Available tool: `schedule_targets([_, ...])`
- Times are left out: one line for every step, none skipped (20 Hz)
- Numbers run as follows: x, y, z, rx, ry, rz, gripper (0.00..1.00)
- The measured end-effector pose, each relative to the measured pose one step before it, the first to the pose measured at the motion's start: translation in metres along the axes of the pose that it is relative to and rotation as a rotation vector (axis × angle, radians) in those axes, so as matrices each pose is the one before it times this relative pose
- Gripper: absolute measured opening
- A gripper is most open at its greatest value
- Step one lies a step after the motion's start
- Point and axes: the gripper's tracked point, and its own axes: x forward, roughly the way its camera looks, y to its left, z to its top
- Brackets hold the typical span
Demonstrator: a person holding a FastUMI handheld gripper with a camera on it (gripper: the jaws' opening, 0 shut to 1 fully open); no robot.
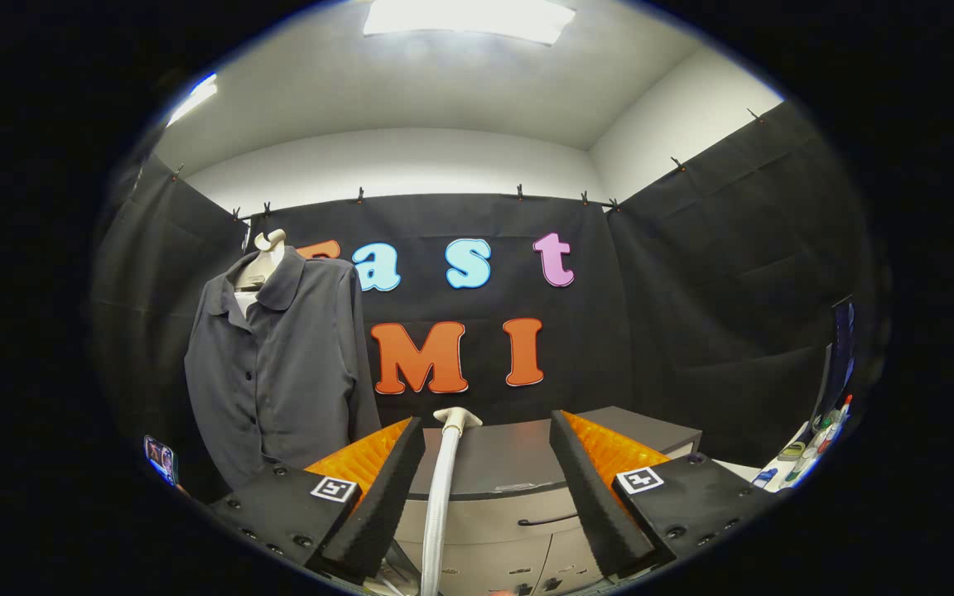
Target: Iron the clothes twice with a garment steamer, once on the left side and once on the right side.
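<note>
A dark grey button-up shirt (278, 364) hangs on a pale mannequin torso (266, 257), beyond and to the left of my left finger. The garment steamer's white ribbed hose (440, 505) rises between my fingers, nearer the left one, and ends in a cream nozzle head (458, 418) level with the fingertips. My gripper (485, 424) is open, its fingers spread wide, and neither presses on the hose. The bottom end of the hose is hidden below.
A grey cabinet (493, 468) with a dark top and drawer handles stands just ahead of the fingers. To the right, a white surface (808, 451) holds pens and small items. A phone-like screen (159, 458) sits low, left of the shirt.
</note>
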Motion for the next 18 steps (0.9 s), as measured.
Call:
schedule_targets([0.00180, 0.00188, 0.00283, -0.00294, -0.00518, 0.00382, 0.98])
schedule_targets([0.00317, 0.00114, 0.00255, -0.00387, -0.00192, 0.00297, 0.98])
schedule_targets([0.00355, 0.00228, 0.00062, -0.00410, 0.00312, 0.00640, 0.98])
schedule_targets([0.00330, 0.00294, 0.00132, -0.00439, 0.00303, 0.00769, 0.98])
schedule_targets([0.00354, 0.00375, 0.00285, -0.00305, -0.00470, 0.01259, 0.98])
schedule_targets([0.00434, 0.00558, 0.00513, -0.00175, -0.00845, 0.01763, 0.98])
schedule_targets([0.00602, 0.00623, 0.00431, -0.00135, -0.00574, 0.01872, 0.98])
schedule_targets([0.00801, 0.00428, 0.00288, -0.00515, 0.00097, 0.01668, 0.98])
schedule_targets([0.00837, 0.00321, 0.00238, -0.01088, 0.00442, 0.01103, 0.98])
schedule_targets([0.00957, 0.00303, 0.00238, -0.01584, 0.00487, 0.00959, 0.98])
schedule_targets([0.01065, 0.00431, 0.00269, -0.01715, 0.00423, 0.01155, 0.98])
schedule_targets([0.01119, 0.00705, 0.00406, -0.01152, -0.00040, 0.01960, 0.98])
schedule_targets([0.01036, 0.01027, 0.00360, -0.00664, -0.00041, 0.03256, 0.98])
schedule_targets([0.01259, 0.01094, 0.00407, -0.01061, -0.00169, 0.03643, 0.98])
schedule_targets([0.01404, 0.00663, 0.00214, -0.01689, 0.00333, 0.02437, 0.98])
schedule_targets([0.01505, 0.00278, -0.00055, -0.02275, 0.00756, 0.01805, 0.98])
schedule_targets([0.01735, -0.00027, -0.00031, -0.02783, 0.00810, 0.00942, 0.98])
schedule_targets([0.01967, -0.00391, -0.00005, -0.03070, 0.00506, -0.00107, 0.98])
